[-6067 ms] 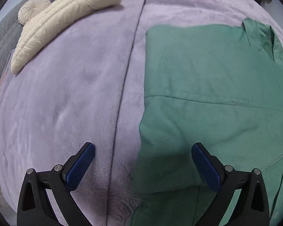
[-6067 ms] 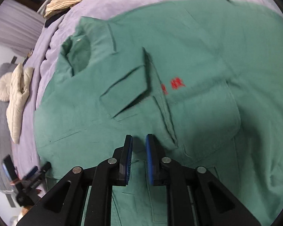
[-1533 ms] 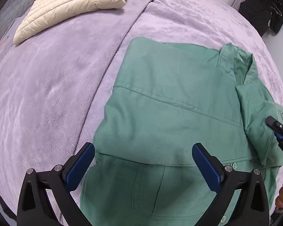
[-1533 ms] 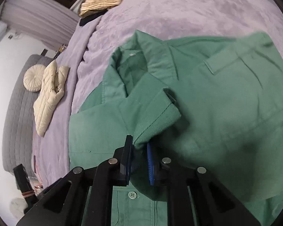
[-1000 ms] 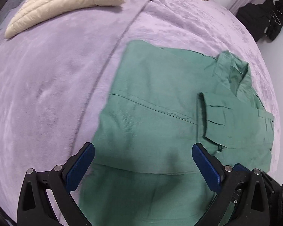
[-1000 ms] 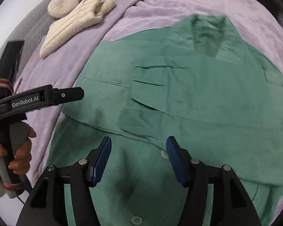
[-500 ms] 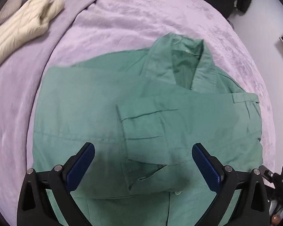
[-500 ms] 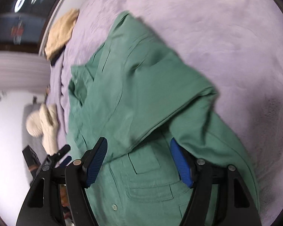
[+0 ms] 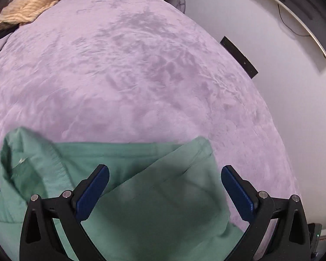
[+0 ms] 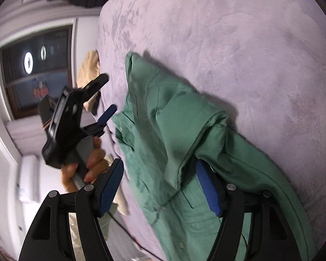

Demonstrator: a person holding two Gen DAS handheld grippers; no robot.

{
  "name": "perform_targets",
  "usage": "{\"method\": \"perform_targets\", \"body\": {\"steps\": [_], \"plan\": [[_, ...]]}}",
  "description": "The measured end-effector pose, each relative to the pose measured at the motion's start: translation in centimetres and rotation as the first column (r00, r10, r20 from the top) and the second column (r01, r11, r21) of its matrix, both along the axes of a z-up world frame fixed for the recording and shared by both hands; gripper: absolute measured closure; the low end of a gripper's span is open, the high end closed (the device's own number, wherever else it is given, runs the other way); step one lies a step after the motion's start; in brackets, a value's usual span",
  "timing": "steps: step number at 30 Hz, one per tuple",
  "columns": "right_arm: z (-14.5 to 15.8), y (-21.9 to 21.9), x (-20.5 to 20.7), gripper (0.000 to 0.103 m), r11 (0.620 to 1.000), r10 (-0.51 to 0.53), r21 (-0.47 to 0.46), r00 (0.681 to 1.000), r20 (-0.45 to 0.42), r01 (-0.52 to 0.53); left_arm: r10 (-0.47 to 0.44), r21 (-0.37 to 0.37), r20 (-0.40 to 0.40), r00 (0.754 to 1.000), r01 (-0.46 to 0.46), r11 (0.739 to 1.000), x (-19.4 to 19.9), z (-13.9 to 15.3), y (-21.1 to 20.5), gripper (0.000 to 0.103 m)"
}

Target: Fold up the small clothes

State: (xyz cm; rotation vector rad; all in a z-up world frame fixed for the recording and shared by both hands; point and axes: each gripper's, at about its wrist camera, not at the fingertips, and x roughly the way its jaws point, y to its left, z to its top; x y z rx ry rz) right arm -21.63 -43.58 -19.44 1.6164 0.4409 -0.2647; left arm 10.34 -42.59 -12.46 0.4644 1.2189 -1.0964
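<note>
My left gripper (image 9: 165, 187) and right gripper (image 10: 160, 187), both spread, hung over the green shirt (image 9: 154, 204) on the lilac bed (image 9: 141, 76); white wall (image 9: 271, 43) beyond.

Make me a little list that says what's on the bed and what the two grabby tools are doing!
surface: purple blanket covering the bed
main item: green shirt, partly folded, one sleeve laid over its front
left tool: open, above the shirt, holding nothing
right tool: open, one finger under the folded sleeve edge
other item: yellow knit garment at the bed's far corner
also seen: dark window with light reflections
</note>
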Motion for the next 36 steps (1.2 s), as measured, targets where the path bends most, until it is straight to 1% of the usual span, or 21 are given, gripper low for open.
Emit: {"method": "perform_targets", "body": {"steps": [2, 3, 4, 5, 6, 7, 8, 9, 11, 14, 16, 20, 21, 23, 24, 25, 27, 28, 31, 33, 36], "plan": [[-0.6, -0.6, -0.5, 0.030, 0.999, -0.042, 0.034, 0.999, 0.027, 0.042, -0.042, 0.034, 0.001, 0.999, 0.042, 0.999, -1.0, -1.0, -2.5, 0.000], [-0.9, -0.9, -0.8, 0.030, 0.997, -0.058, 0.048, 0.998, 0.028, 0.056, -0.061, 0.063, 0.007, 0.998, 0.061, 0.996, -1.6, -1.7, -3.3, 0.004], [-1.3, -1.3, -0.8, 0.030, 0.996, -0.069, 0.064, 0.997, 0.029, 0.067, -0.077, 0.091, 0.015, 0.997, 0.075, 0.993, -2.1, -2.3, -3.9, 0.020], [-1.7, -1.5, -0.9, 0.030, 0.993, -0.081, 0.084, 0.996, 0.031, 0.078, -0.091, 0.130, 0.024, 0.996, 0.088, 0.988, -2.5, -3.0, -4.4, 0.030], [-2.1, -1.6, -0.8, 0.032, 0.991, -0.091, 0.102, 0.995, 0.036, 0.087, -0.103, 0.172, 0.038, 0.994, 0.095, 0.980, -3.0, -3.8, -4.7, 0.047], [-2.3, -1.8, -0.7, 0.049, 0.989, -0.099, 0.112, 0.994, 0.035, 0.094, -0.115, 0.177, 0.042, 0.993, 0.106, 0.978, -3.3, -4.0, -4.7, 0.069], [-2.4, -2.0, -0.5, 0.068, 0.989, -0.099, 0.112, 0.995, 0.032, 0.095, -0.133, 0.157, 0.020, 0.991, 0.129, 0.979, -3.5, -4.0, -4.6, 0.080], [-2.4, -2.2, -0.2, 0.099, 0.990, -0.094, 0.103, 0.995, 0.016, 0.092, -0.138, 0.145, 0.015, 0.990, 0.134, 0.980, -3.7, -3.8, -4.4, 0.085], [-1.1, -2.6, 0.0, 0.100, 0.993, -0.108, 0.044, 0.994, -0.008, 0.109, -0.145, 0.096, 0.048, 0.988, 0.140, 0.986, -4.0, -2.5, -3.6, 0.087], [2.6, -2.9, 0.0, 0.100, 0.984, -0.104, -0.149, 0.994, -0.038, 0.098, -0.135, 0.021, 0.069, 0.988, 0.134, 0.991, -3.9, -0.7, -2.6, 0.087], [3.4, -2.6, 0.0, 0.100, 0.975, -0.109, -0.204, 0.991, -0.073, 0.092, -0.129, 0.008, 0.080, 0.988, 0.129, 0.992, -4.0, -0.8, -2.9, 0.087], [1.0, -2.6, -0.1, 0.100, 0.972, -0.122, -0.223, 0.973, -0.198, 0.076, -0.104, 0.070, 0.111, 0.988, 0.096, 0.993, -4.3, -3.6, -4.3, 0.086], [0.0, -2.5, -0.7, 0.100, 0.974, -0.124, -0.214, 0.967, -0.223, 0.076, -0.092, 0.078, 0.113, 0.989, 0.084, 0.993, -4.4, -4.0, -4.4, 0.084], [-1.2, -2.8, -2.0, 0.100, 0.982, -0.126, -0.167, 0.968, -0.217, 0.090, -0.074, 0.077, 0.112, 0.991, 0.066, 0.995, -4.3, -3.8, -4.6, 0.076], [-1.2, -2.9, -2.4, 0.100, 0.983, -0.122, -0.164, 0.967, -0.224, 0.086, -0.078, 0.085, 0.113, 0.991, 0.069, 0.994, -4.1, -3.4, -4.7, 0.069], [-1.2, -2.8, -2.6, 0.100, 0.983, -0.115, -0.169, 0.967, -0.229, 0.077, -0.084, 0.092, 0.127, 0.988, 0.073, 0.993, -3.8, -3.0, -4.9, 0.054], [-0.8, -2.9, -3.0, 0.100, 0.982, -0.102, -0.179, 0.963, -0.248, 0.058, -0.073, 0.067, 0.197, 0.978, 0.061, 0.996, -3.1, -1.4, -4.4, 0.035], [-0.8, -3.0, -3.2, 0.100, 0.983, -0.099, -0.176, 0.962, -0.255, 0.055, -0.069, 0.046, 0.202, 0.977, 0.061, 0.997, -2.7, -0.6, -4.1, 0.031], [-0.5, -3.4, -4.7, 0.098, 0.985, -0.107, -0.161, 0.965, -0.239, 0.070, -0.045, 0.002, 0.167, 0.985, 0.045, 0.999, -1.1, 1.0, -3.3, 0.031], [0.7, -3.5, -5.3, 0.096, 0.976, -0.117, -0.206, 0.968, -0.223, 0.070, -0.022, -0.007, 0.187, 0.982, 0.024, 1.000, -0.6, 1.5, -3.0, 0.031], [3.4, -4.1, -4.3, 0.096, 0.956, -0.100, -0.290, 0.978, -0.182, 0.044, -0.003, -0.012, 0.195, 0.981, 0.005, 1.000, -0.9, 1.3, -2.7, 0.031]]}}
